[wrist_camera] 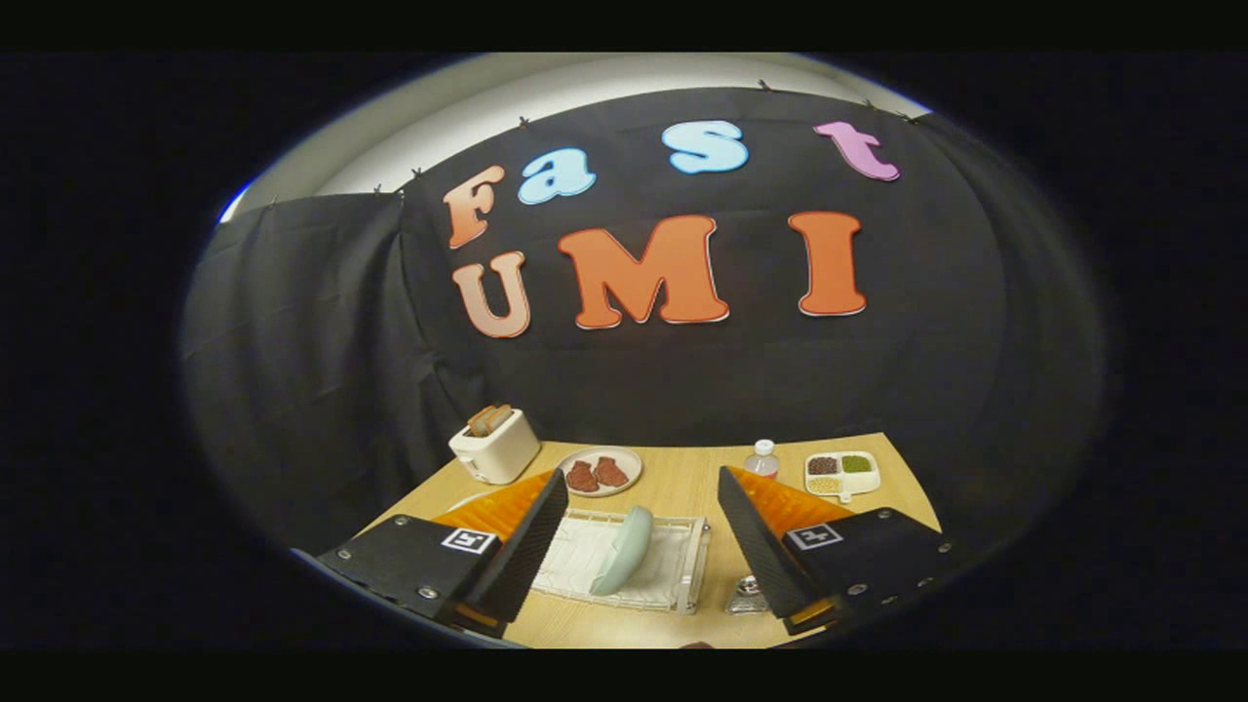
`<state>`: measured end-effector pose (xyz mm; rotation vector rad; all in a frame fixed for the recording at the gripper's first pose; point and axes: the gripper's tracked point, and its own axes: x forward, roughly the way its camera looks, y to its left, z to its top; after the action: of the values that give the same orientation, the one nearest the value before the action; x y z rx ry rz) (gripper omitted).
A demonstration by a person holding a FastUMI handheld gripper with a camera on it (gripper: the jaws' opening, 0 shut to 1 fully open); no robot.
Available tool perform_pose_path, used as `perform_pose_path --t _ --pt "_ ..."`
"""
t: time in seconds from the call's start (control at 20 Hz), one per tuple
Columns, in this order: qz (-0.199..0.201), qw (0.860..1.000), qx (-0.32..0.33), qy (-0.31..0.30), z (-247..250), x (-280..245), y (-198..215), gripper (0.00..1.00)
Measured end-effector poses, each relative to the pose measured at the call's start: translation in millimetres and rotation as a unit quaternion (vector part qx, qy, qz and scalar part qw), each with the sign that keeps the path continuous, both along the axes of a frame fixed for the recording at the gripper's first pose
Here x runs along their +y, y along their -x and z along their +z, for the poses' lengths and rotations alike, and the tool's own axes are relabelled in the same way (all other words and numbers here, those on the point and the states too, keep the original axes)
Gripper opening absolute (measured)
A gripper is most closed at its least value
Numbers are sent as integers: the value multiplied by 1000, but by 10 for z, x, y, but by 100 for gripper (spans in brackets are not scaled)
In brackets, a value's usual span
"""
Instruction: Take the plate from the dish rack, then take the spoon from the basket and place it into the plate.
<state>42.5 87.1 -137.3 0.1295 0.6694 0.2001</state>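
Wooden table (682, 487) ahead of me, light grain, backed by the booth wall. Directly on it:

- Dish rack (673, 570), clear with white wire, just ahead between my fingers. A pale green plate (624, 548) stands on edge in it.
- White toaster (495, 447) at the far left corner, slices in its slots.
- Round dish (604, 470) with two reddish-brown pieces, beside the toaster, beyond the rack.
- Small clear bottle (762, 458), white cap, far side, right of centre.
- White divided tray (842, 474) just right of the bottle, compartments holding dark, green and pale grains.
- Small shiny item (747, 595) near the rack's right end; cannot identify.

My gripper (643, 546) hangs with fingers spread wide apart over the near edge.
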Motion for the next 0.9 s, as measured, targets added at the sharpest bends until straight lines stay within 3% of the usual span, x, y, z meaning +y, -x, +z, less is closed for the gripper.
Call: perform_pose_path --t 0.3,0.9 --pt "34 993 111 17 -648 183 3 90" --pt "67 957 271 77 -1683 366 116 86"
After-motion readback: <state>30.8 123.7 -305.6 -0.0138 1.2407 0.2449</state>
